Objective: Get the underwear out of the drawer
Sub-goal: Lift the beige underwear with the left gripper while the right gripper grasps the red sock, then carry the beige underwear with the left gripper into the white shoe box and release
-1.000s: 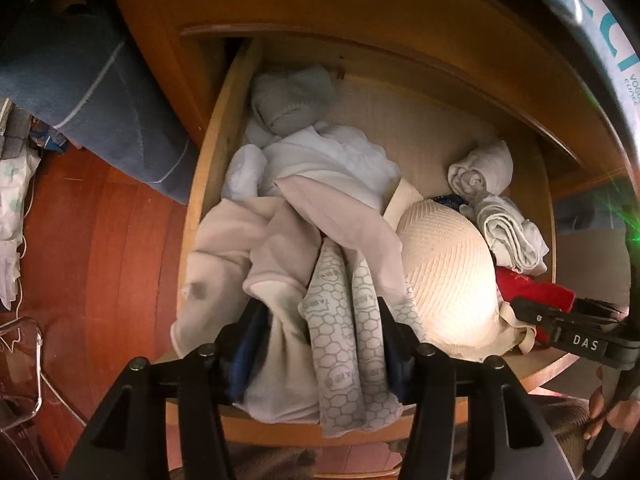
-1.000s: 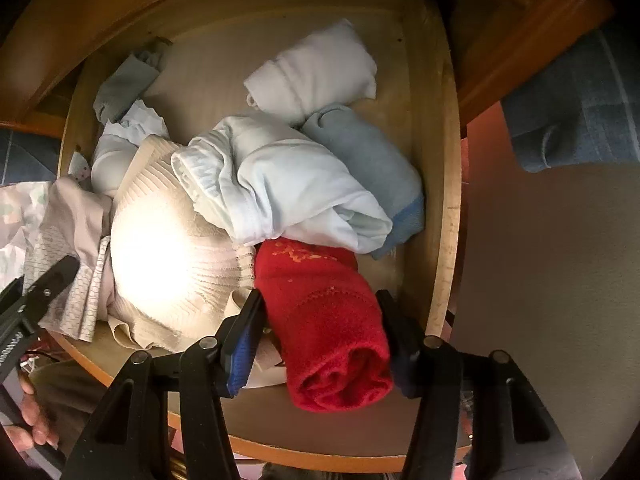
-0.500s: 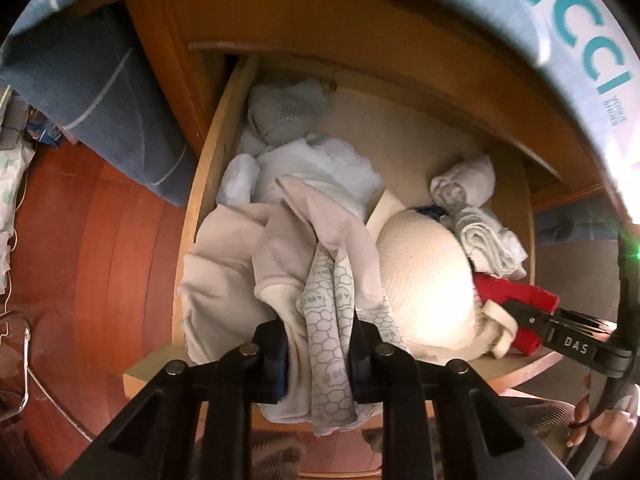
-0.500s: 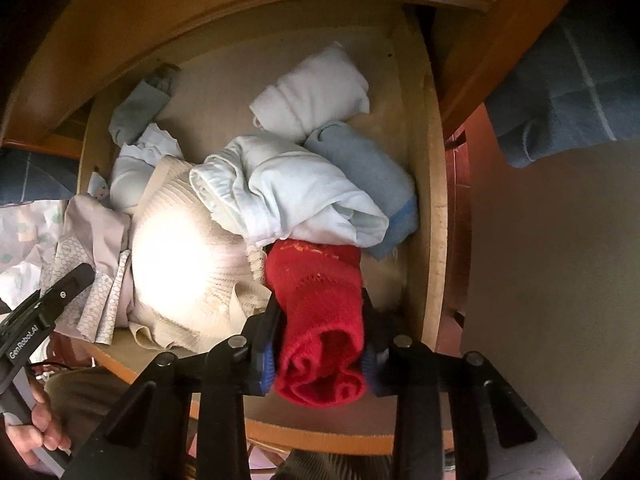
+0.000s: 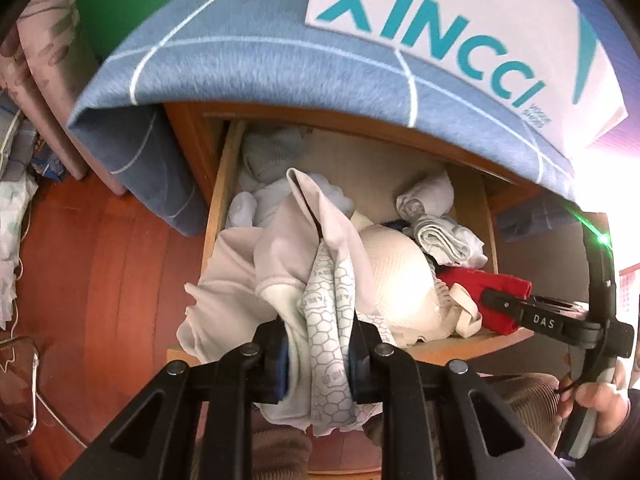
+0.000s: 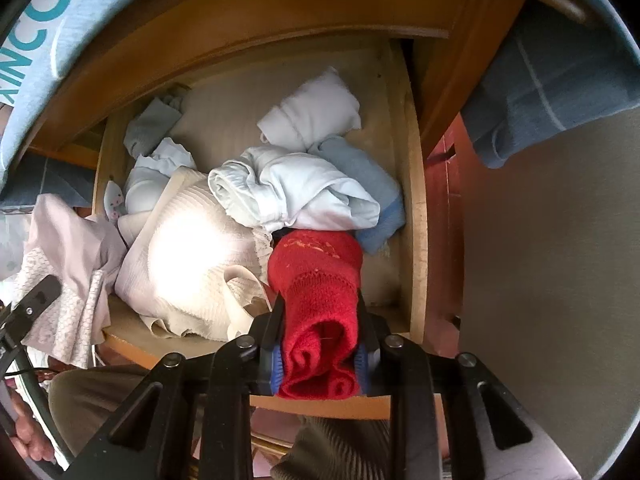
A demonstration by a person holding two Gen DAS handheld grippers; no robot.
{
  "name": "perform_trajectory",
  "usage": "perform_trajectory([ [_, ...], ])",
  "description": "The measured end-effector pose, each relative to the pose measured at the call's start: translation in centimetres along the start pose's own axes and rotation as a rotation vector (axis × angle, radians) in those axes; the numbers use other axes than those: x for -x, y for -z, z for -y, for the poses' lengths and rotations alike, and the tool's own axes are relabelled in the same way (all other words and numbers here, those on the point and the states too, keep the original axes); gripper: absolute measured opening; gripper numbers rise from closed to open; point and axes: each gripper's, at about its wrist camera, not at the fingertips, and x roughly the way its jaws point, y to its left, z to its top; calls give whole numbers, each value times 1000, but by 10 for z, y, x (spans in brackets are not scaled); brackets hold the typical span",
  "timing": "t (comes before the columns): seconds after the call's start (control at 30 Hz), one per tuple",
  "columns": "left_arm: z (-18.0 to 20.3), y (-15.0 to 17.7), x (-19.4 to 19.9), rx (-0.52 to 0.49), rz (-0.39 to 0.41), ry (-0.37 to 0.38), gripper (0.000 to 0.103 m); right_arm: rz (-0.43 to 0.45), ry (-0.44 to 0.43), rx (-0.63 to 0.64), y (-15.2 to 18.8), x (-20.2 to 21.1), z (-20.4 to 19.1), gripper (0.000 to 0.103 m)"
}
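The wooden drawer (image 5: 218, 200) stands open, full of folded and crumpled laundry; it also shows in the right wrist view (image 6: 416, 216). My left gripper (image 5: 318, 360) is shut on pale underwear with a honeycomb print (image 5: 328, 304) and holds it up over the drawer's front edge. My right gripper (image 6: 320, 364) is shut on a red knitted garment (image 6: 316, 276) at the front right of the drawer. In the left wrist view the red garment (image 5: 476, 288) and the right gripper (image 5: 504, 304) show at right. A cream ribbed bra (image 6: 180, 248) lies between them.
White and light-blue folded clothes (image 6: 296, 188) fill the drawer's back. A blue checked cloth and a XINCCI box (image 5: 440, 32) overhang above the drawer. Red wooden floor (image 5: 92, 272) lies to the left. The person's hand (image 5: 592, 392) holds the right gripper.
Both grippers closed on their garments and pulled back and up. The patterned underwear lifted out over the front edge; the red garment slid toward the front.
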Motion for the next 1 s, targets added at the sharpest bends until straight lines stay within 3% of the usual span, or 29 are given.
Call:
perform_trajectory([
  [0.4, 11, 3, 45, -63, 86, -5, 21, 68, 67, 43, 7, 11, -10, 24],
  [1.0, 41, -28, 150, -172, 295, -4, 21, 139, 160, 144, 14, 20, -23, 24],
])
